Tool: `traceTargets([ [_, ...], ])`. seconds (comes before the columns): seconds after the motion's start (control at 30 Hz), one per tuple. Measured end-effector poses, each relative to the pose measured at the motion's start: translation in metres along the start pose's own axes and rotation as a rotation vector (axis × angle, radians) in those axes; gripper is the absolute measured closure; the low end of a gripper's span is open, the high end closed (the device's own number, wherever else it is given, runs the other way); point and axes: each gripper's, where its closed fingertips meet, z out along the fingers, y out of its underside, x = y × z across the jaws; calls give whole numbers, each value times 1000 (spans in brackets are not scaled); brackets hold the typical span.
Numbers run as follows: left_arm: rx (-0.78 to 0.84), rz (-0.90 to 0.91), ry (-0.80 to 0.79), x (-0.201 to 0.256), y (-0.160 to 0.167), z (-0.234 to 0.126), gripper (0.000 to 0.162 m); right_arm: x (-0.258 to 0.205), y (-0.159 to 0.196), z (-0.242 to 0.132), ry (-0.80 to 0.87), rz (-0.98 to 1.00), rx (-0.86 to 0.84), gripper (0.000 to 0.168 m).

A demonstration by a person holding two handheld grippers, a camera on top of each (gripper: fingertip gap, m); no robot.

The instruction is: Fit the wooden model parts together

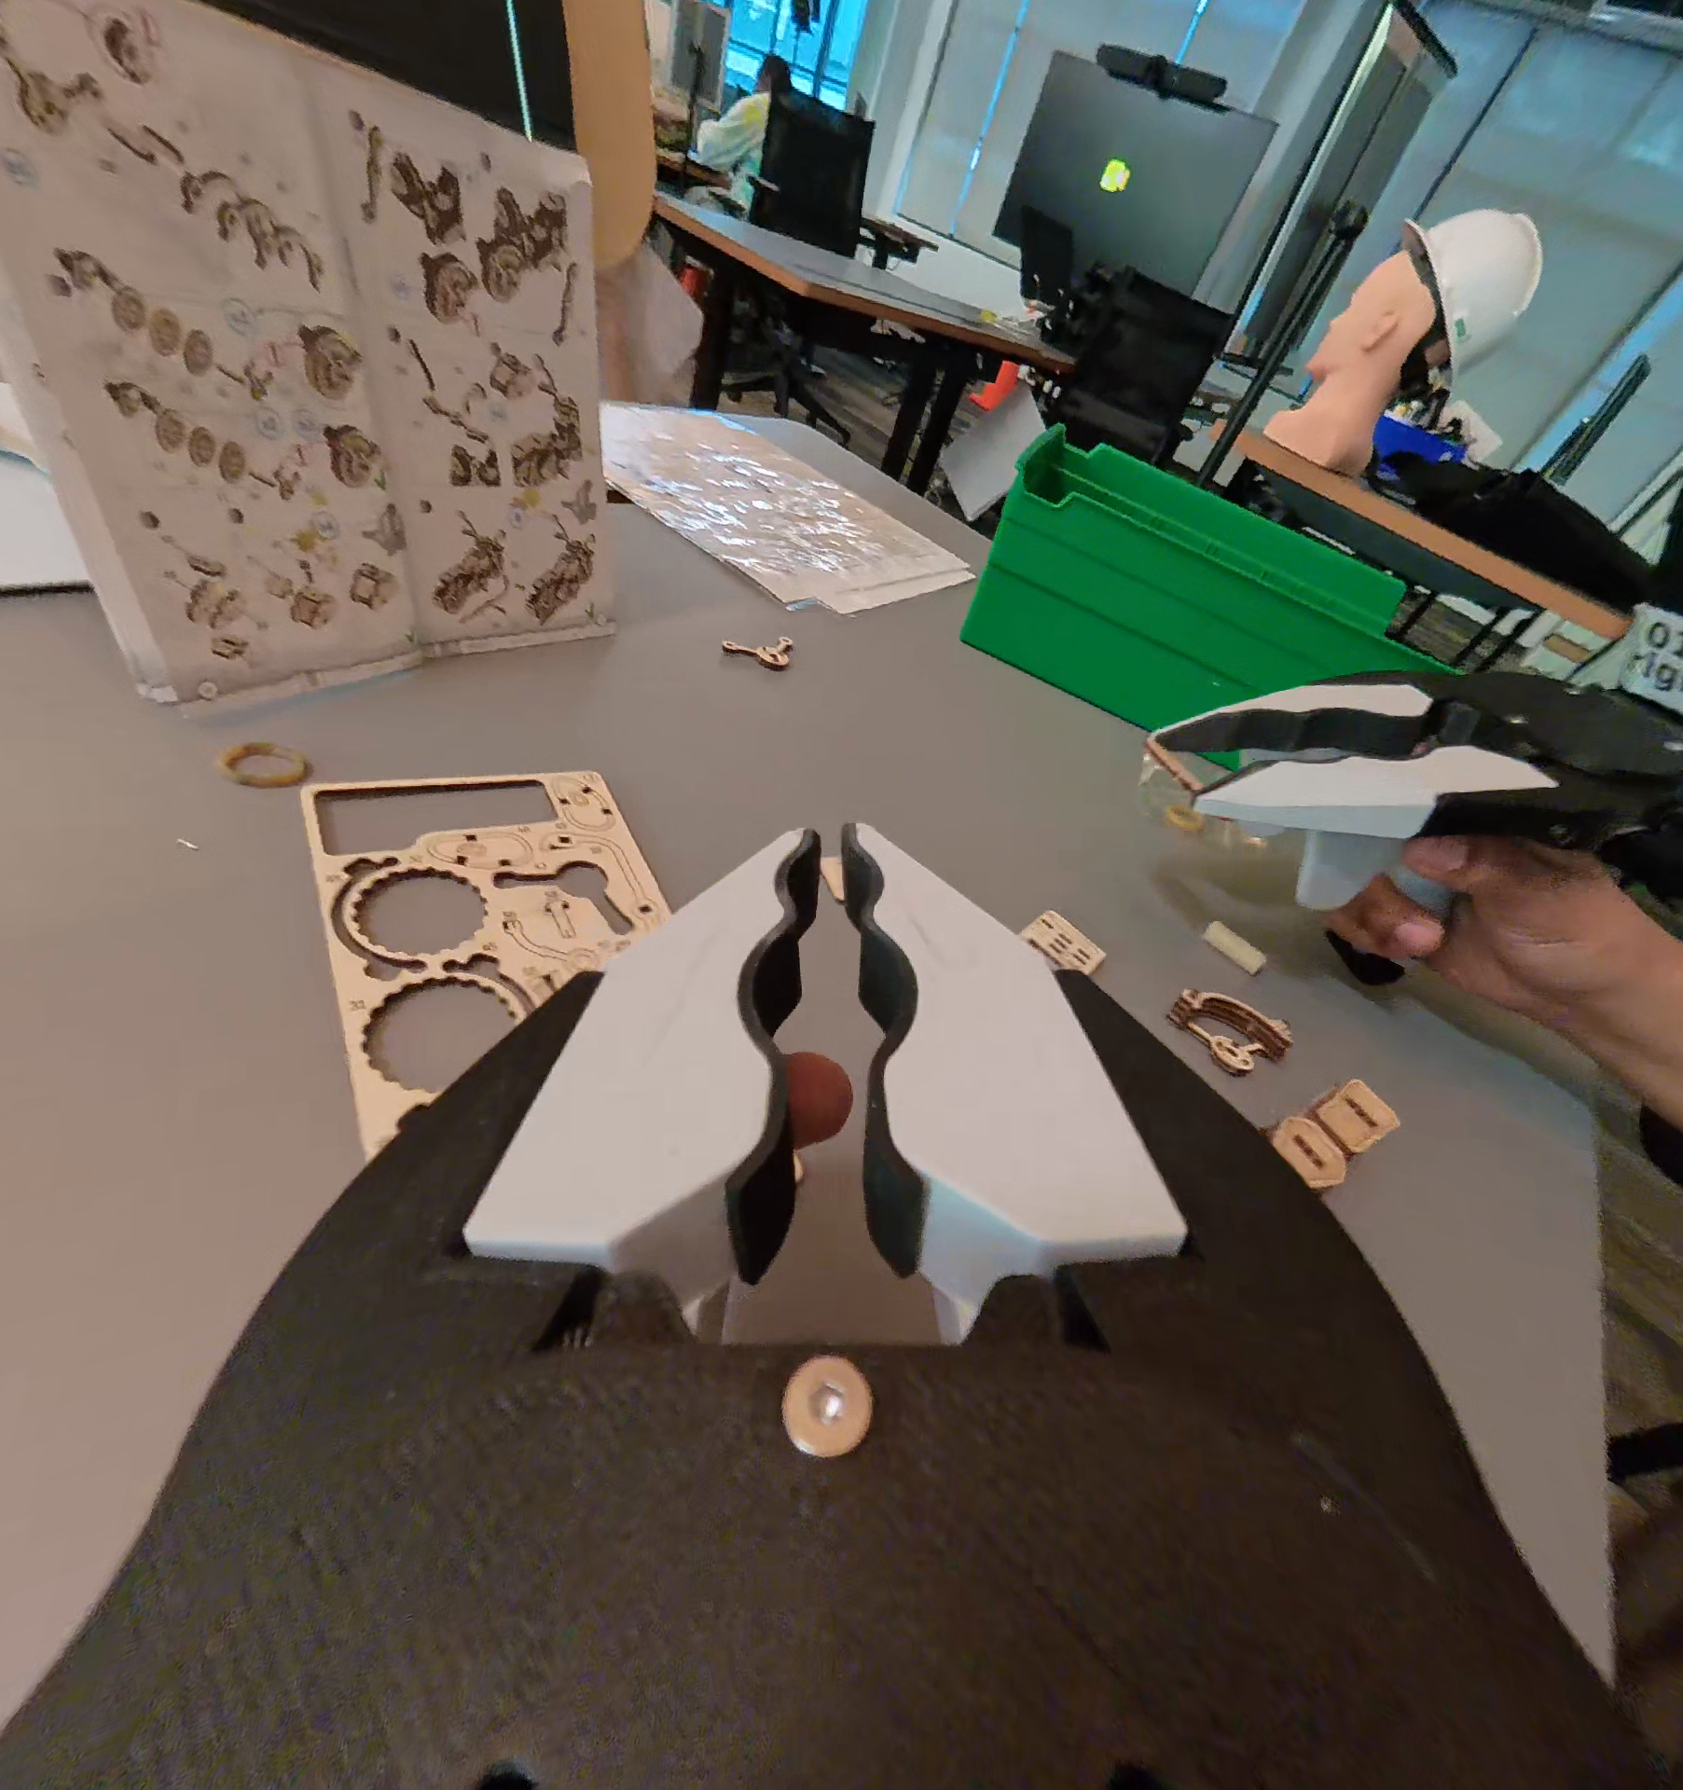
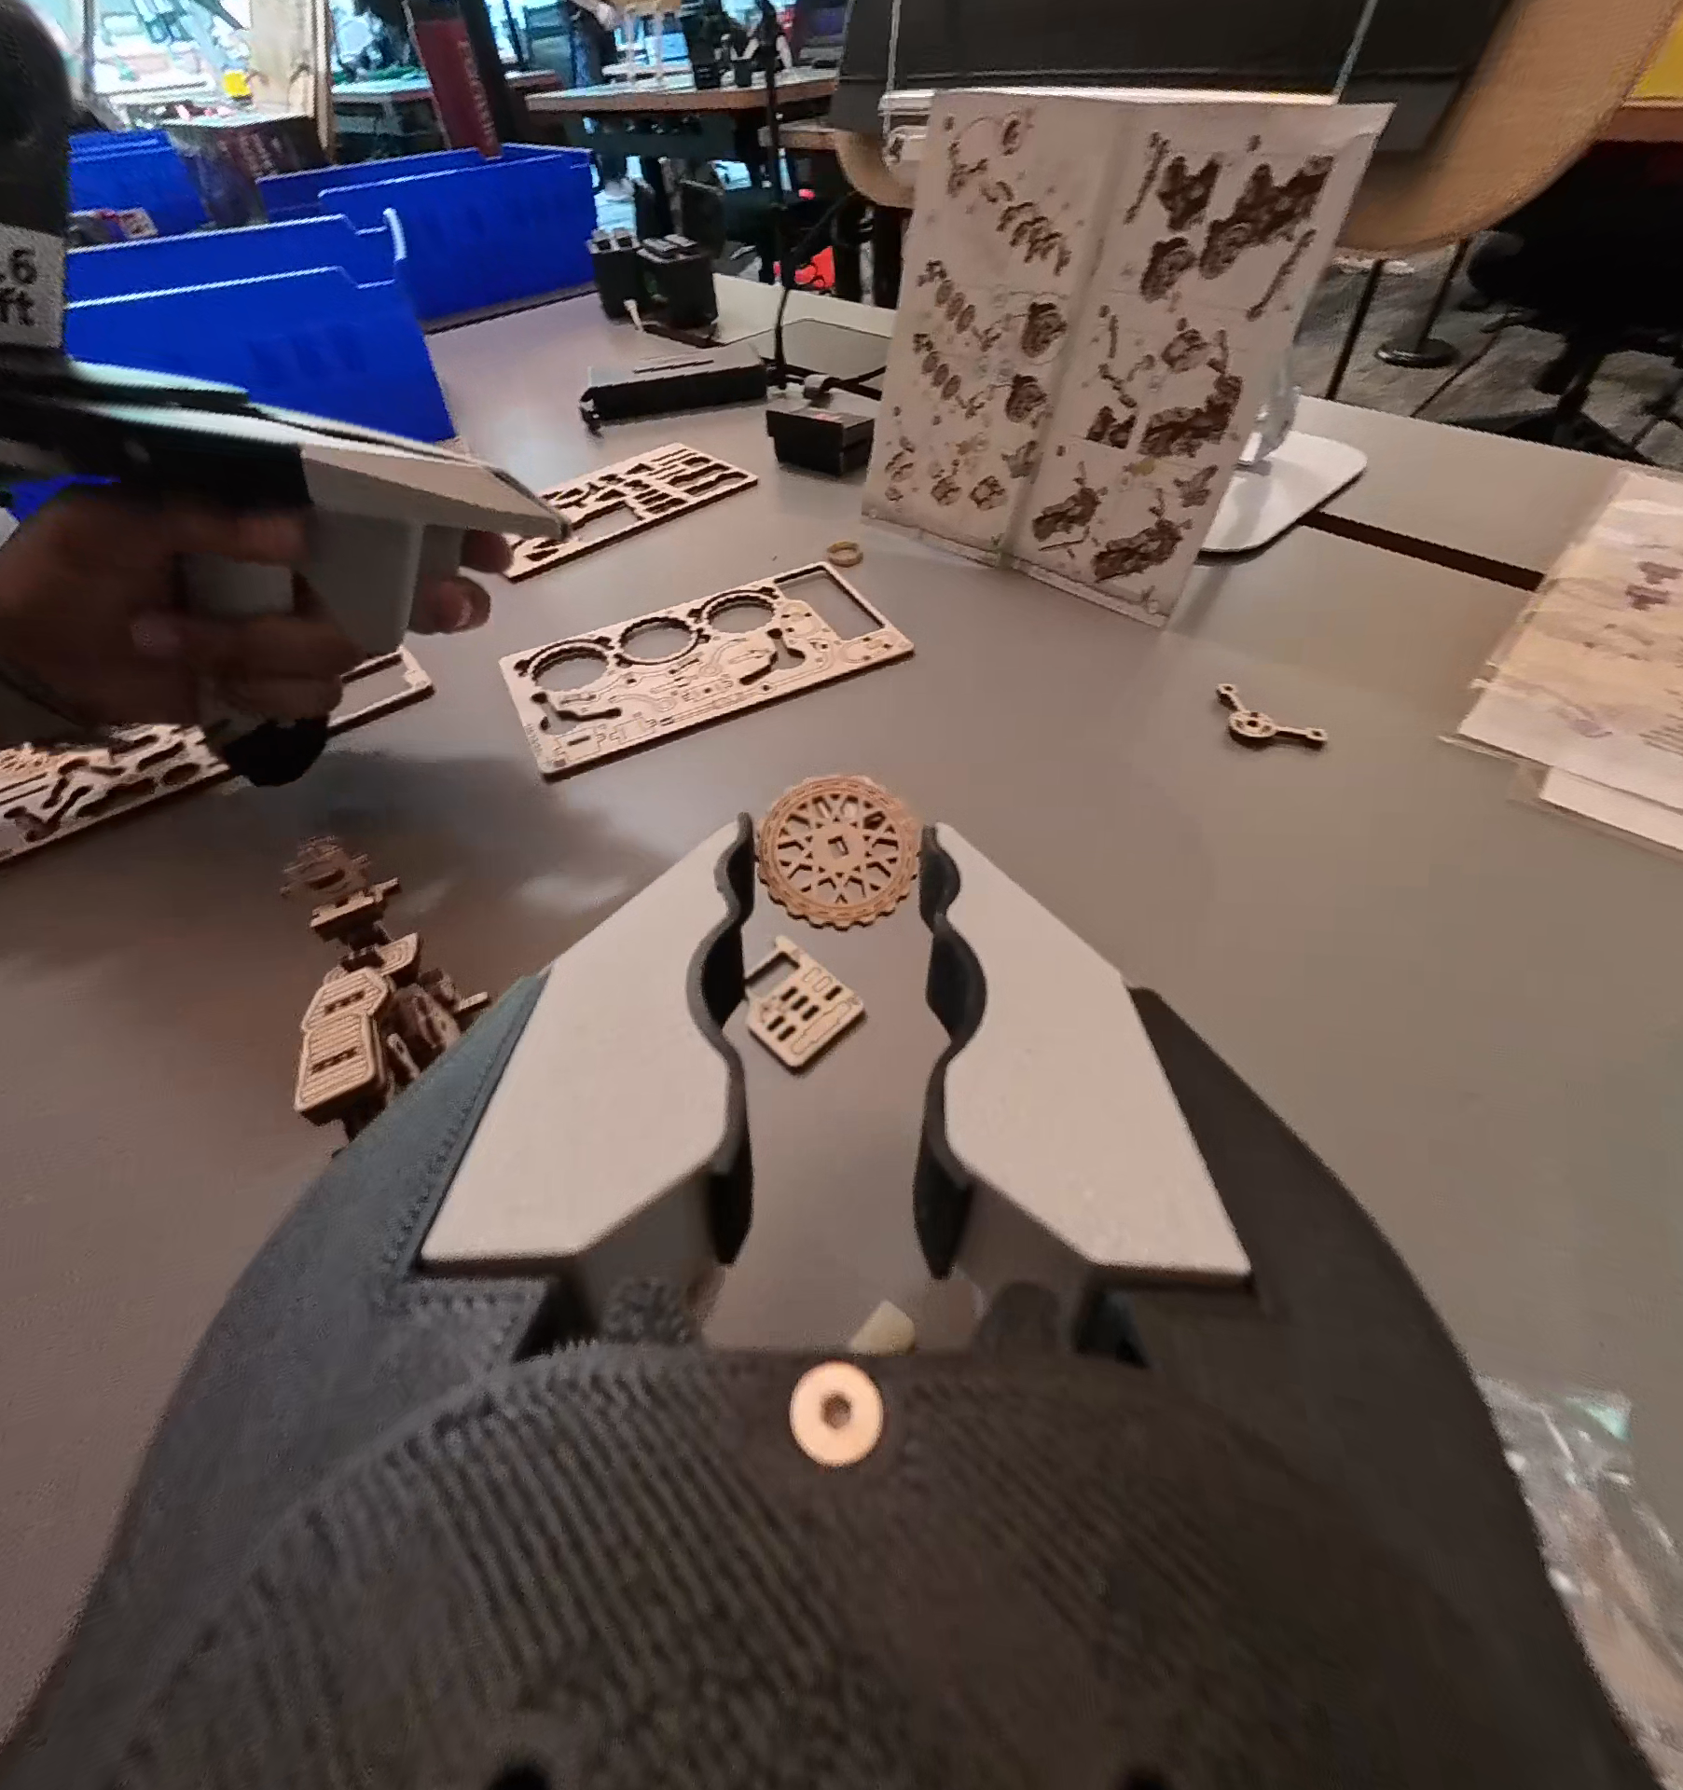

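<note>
My right gripper (image 2: pixel 839 857) is shut on a round wooden gear wheel (image 2: pixel 837 852), held flat between its fingertips just above the grey table (image 2: pixel 1205 969). In the left wrist view this gripper (image 1: pixel 1171 775) is at the right, with the wheel seen edge-on. My left gripper (image 1: pixel 829 841) is shut with only a sliver between the tips, and nothing shows in it. It hovers over the table, and in the right wrist view it (image 2: pixel 561 528) is at the left. A small square wooden plate (image 2: pixel 803 1012) lies under the right gripper.
A wooden sheet with round cut-outs (image 1: pixel 488 930) (image 2: pixel 702 668) lies mid-table. An instruction sheet (image 1: pixel 314 368) (image 2: pixel 1108 339) stands behind it. A wooden sub-assembly (image 1: pixel 1229 1027) (image 2: pixel 362 1007), a small three-armed part (image 1: pixel 760 651) (image 2: pixel 1268 725), a green bin (image 1: pixel 1157 581) and blue bins (image 2: pixel 333 252) surround. The gap from one gripper's tips to the other's is roughly 15 centimeters. The left gripper is farther from the small square wooden plate (image 2: pixel 803 1012), some 15 centimeters, than the right, some 8 centimeters.
</note>
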Motion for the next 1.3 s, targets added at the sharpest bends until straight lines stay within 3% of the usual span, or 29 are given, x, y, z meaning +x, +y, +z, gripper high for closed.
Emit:
traceTargets([
  [0.47, -95, 0, 79, 15, 23, 7, 158, -23, 9, 7, -100, -98, -44, 135],
  [0.87, -95, -81, 94, 9, 23, 7, 157, -27, 17, 12, -119, -100, -83, 135],
  [1.1, 19, 37, 135, 23, 3, -5, 162, -6, -7, -1, -14, -82, 34, 135],
  [1.3, 19, -107, 223, 24, 5, -5, 160, 25, -3, -4, 87, -55, 27, 135],
])
